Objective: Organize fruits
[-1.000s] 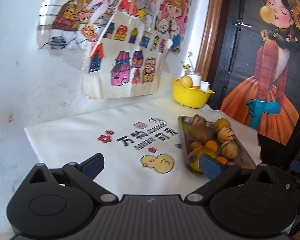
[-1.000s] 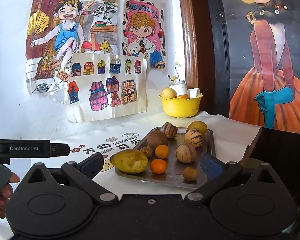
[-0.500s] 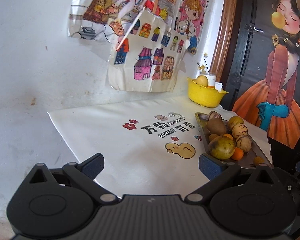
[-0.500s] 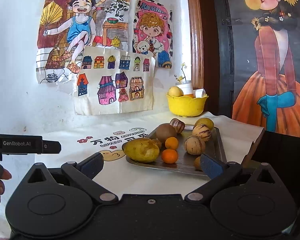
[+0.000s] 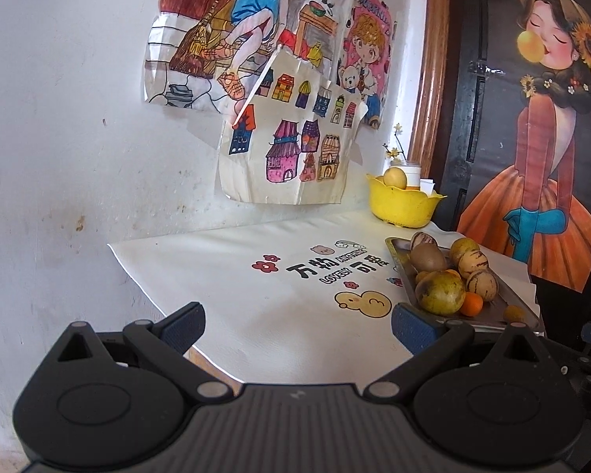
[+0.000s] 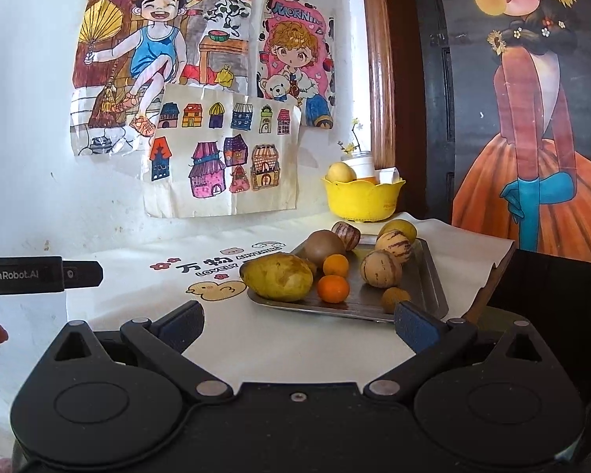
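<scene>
A metal tray (image 6: 429, 276) (image 5: 510, 303) on the white tablecloth holds several fruits: a big yellow-green mango (image 6: 277, 278) (image 5: 439, 292), two small oranges (image 6: 333, 288), striped pepino melons (image 6: 381, 268) and a brown kiwi (image 6: 322, 246). A yellow bowl (image 6: 360, 199) (image 5: 402, 201) with a yellow fruit stands behind it by the wall. My left gripper (image 5: 297, 325) is open and empty, left of the tray. My right gripper (image 6: 299, 321) is open and empty, just in front of the tray. The left gripper's body (image 6: 39, 274) shows at the right wrist view's left edge.
The white tablecloth (image 5: 256, 295) with printed characters and a duck covers the table; its left corner hangs over the edge. Drawings (image 6: 220, 149) hang on the white wall behind. A dark panel with a painted girl (image 6: 532, 118) stands at the right.
Both grippers have pulled back from the table and shifted left; the tray looks smaller and further right in the left wrist view. Both stay open and empty.
</scene>
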The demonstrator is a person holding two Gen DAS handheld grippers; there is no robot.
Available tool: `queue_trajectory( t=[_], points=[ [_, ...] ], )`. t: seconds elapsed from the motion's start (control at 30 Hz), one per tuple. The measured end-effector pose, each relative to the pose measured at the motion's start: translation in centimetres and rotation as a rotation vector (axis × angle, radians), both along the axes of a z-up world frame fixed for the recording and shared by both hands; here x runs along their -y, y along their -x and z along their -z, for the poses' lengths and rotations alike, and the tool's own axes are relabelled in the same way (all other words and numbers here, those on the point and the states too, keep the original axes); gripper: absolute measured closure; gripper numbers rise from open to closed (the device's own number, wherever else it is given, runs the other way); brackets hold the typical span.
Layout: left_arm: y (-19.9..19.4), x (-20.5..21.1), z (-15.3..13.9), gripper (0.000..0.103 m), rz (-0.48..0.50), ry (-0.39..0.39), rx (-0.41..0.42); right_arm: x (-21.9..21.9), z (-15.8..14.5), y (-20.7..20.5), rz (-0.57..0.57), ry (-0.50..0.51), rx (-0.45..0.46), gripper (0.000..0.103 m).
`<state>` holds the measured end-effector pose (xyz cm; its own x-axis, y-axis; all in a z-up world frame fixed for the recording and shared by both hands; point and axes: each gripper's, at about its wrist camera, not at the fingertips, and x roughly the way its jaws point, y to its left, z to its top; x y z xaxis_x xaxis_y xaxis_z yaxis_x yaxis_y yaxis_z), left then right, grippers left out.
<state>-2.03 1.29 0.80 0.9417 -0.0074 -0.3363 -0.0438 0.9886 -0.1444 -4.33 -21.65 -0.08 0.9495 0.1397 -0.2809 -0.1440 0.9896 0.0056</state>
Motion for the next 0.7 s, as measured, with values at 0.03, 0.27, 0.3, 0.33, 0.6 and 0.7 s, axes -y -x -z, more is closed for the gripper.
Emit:
queue_trajectory(
  t=[0.03,0.27,0.3,0.33,0.6,0.7],
  points=[
    [0.08,-0.02,0.09,0.000,0.000,-0.003,0.001,-0.05,0.13,0.06,0.001,0.004,0.002,0.001],
    [0.23,-0.44,0.58,0.000,-0.007,0.009,-0.012,-0.32,0.73,0.01,0.002,0.006,-0.010,0.001],
    [0.25,-0.46,0.60,0.000,-0.007,0.008,-0.012,-0.34,0.78,0.01,0.002,0.006,-0.011,0.001],
    [0.28,-0.45,0.63,0.000,-0.007,0.006,-0.012,-0.35,0.83,-0.01,0.001,0.006,-0.013,0.001],
    [0.20,-0.60,0.75,0.000,-0.012,0.017,-0.019,-0.46,0.94,-0.10,-0.002,0.011,-0.021,0.001],
    [0.19,-0.65,0.76,0.000,-0.013,0.015,-0.021,-0.49,0.97,-0.09,-0.003,0.012,-0.021,0.001]
  ],
)
